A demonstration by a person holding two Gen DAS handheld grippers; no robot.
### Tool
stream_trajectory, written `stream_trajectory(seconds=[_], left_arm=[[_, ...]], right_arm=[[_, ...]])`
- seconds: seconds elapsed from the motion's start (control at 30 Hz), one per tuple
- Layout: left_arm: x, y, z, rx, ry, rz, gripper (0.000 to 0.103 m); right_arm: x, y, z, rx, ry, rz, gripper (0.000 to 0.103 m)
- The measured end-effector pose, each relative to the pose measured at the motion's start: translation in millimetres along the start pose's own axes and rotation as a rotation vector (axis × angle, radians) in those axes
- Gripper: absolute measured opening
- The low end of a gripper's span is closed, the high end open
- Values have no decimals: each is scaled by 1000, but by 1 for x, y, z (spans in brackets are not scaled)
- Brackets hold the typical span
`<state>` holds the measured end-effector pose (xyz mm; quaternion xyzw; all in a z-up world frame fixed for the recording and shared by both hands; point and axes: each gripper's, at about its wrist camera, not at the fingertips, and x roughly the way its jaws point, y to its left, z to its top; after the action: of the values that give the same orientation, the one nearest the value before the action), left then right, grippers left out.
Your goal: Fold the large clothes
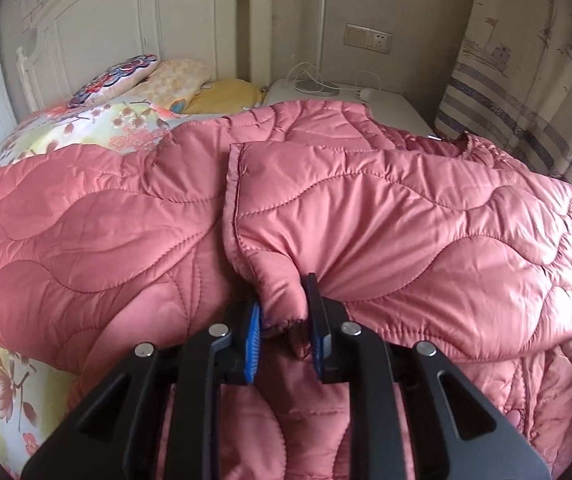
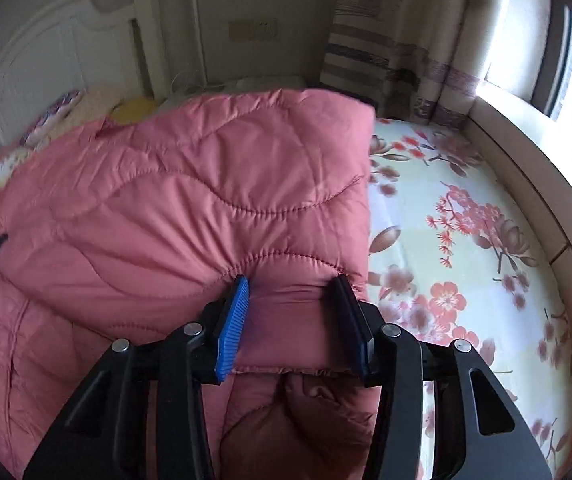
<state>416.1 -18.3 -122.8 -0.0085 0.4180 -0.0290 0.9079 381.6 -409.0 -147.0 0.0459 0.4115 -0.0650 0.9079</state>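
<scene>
Across the frame's middle, the pink quilted coat (image 1: 366,208) lies on the floral bedsheet (image 2: 466,240) — left gripper (image 1: 286,320) pinches its hem, right gripper (image 2: 292,316) spans it wider. Carry both corners level — lay the fold flat.

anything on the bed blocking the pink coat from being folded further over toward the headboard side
Nothing visible does. Both the left gripper and right gripper already have the pink quilted coat between their fingers. The rest of the coat lies ahead; the pillows sit farther off by the headboard.
</scene>
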Motion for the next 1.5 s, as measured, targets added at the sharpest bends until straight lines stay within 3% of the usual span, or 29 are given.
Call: stream_trajectory(seconds=[0.07, 0.13, 0.27, 0.3, 0.37, 0.4, 0.5, 0.67, 0.73, 0.77, 0.8, 0.83, 0.97, 1.07, 1.13, 1.17, 1.27, 1.4, 1.5], left_arm=[[-1, -3, -2, 22, -3, -15, 24], [-1, -7, -2, 40, -4, -12, 24], [-1, -13, -2, 66, -4, 3, 33], [0, -12, -2, 63, -3, 4, 37], [1, -9, -1, 50, 0, -11, 40], [1, -7, -1, 46, 2, -27, 42], [3, -5, 0, 44, 9, -30, 42], [3, -8, -1, 56, 8, -16, 42], [3, -7, -1, 50, 9, -23, 42], [3, -6, -1, 48, 10, -24, 43], [3, -6, -1, 48, 9, -26, 45], [3, -5, -2, 49, 10, -28, 46], [4, -4, -2, 45, 12, -29, 48], [4, -4, -1, 46, 13, -30, 50], [4, -4, -1, 44, 13, -31, 51], [4, -3, -1, 41, 14, -34, 51], [5, -4, -2, 45, 14, -36, 54], [6, -3, -1, 43, 15, -38, 56], [6, -3, -1, 45, 16, -37, 57]], right_arm=[[-11, -9, 9, 40, -1, -14, 45], [-25, -16, 17, 77, -47, 24, 45], [-38, -3, 42, 22, -156, 78, 46], [-29, 3, 47, -20, -143, 68, 46], [19, 8, 47, -59, 78, -3, 46], [30, 2, 45, -18, 99, 16, 46], [16, 2, 54, -18, 83, 14, 46], [-9, -10, 96, 60, -95, 79, 46], [15, -14, 112, 63, -70, 51, 50], [40, -17, 115, 52, 16, 16, 51], [69, -16, 115, 45, 119, 5, 51], [79, -16, 111, 37, 138, 11, 52], [46, -10, 113, 52, 78, -15, 52], [0, 8, 92, 18, -37, 61, 55], [-17, 28, 69, -86, -58, 76, 73], [-16, 37, 59, -131, -45, 71, 87], [17, 57, 36, -247, 81, 32, 88], [-8, 56, 39, -162, 68, 30, 87], [-44, 65, 30, -131, -33, 80, 93]])
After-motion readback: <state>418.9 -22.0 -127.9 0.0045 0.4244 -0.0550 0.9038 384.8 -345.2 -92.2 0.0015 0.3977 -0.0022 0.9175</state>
